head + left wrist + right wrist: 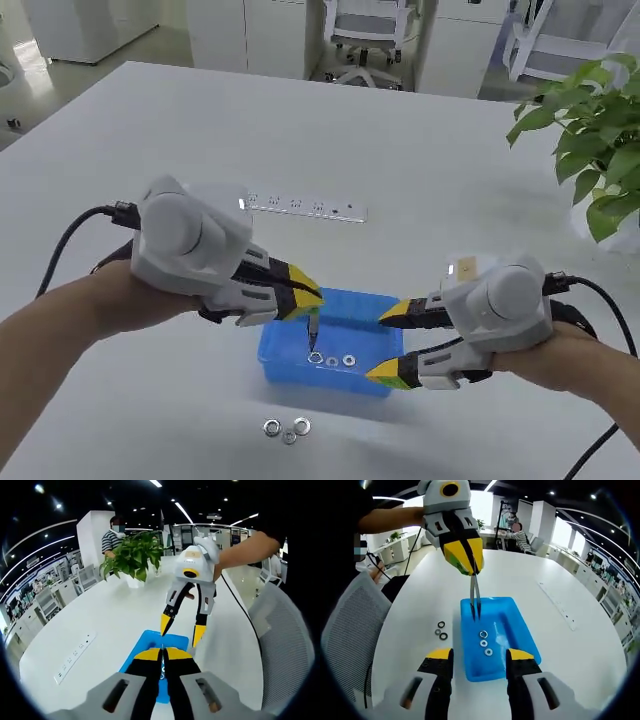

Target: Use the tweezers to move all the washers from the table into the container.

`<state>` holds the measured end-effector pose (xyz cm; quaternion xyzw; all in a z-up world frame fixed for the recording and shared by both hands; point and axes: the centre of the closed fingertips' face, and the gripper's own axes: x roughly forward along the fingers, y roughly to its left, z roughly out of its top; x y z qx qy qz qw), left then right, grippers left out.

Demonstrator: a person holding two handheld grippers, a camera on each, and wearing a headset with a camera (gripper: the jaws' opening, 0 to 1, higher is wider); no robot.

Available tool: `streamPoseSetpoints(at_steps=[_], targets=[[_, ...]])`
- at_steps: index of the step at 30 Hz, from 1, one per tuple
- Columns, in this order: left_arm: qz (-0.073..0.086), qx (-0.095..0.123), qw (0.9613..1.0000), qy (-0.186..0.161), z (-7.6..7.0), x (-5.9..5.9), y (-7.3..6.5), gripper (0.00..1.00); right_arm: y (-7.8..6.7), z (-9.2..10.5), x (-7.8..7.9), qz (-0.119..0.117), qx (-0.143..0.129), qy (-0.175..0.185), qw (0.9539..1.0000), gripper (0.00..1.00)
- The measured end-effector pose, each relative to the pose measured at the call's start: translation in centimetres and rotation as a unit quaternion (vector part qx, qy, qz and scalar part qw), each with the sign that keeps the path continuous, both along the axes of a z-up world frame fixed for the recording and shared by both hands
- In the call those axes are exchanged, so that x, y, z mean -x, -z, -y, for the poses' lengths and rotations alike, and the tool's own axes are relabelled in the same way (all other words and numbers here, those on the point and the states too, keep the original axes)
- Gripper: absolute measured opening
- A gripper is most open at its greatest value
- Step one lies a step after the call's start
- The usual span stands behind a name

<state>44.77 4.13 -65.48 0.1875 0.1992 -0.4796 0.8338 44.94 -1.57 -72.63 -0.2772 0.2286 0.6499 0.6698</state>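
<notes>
Bright, even overhead light bleaches the white worktop (420, 150); only soft, faint shadows lie under the left tool (312, 297) and right tool (378, 345). Above, ceiling strips (182, 511) glare; fisheye edges bend strongly.

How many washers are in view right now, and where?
6 washers: three in the blue container, three clustered on the table just outside it. None appear hidden.

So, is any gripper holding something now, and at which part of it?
The left gripper holds the tweezers by their upper end, tips pointing down over the blue container. The right gripper is open and holds nothing.
</notes>
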Motion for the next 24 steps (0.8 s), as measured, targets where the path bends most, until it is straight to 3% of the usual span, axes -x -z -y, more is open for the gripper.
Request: streamPoseSetpoints(at_steps=[12, 24], targets=[[-0.001, 0.0, 1.0, -0.002, 0.1, 1.7, -1.1, 0.06, -0.4, 1.5, 1.1, -0.003, -0.001, 0.023, 0.9997, 0.54], [-0.006, -0.001, 1.0, 0.002, 0.2, 3.3, -0.6, 0.06, -0.7, 2.4, 2.2, -0.004, -0.008, 0.037, 0.9993, 0.63]])
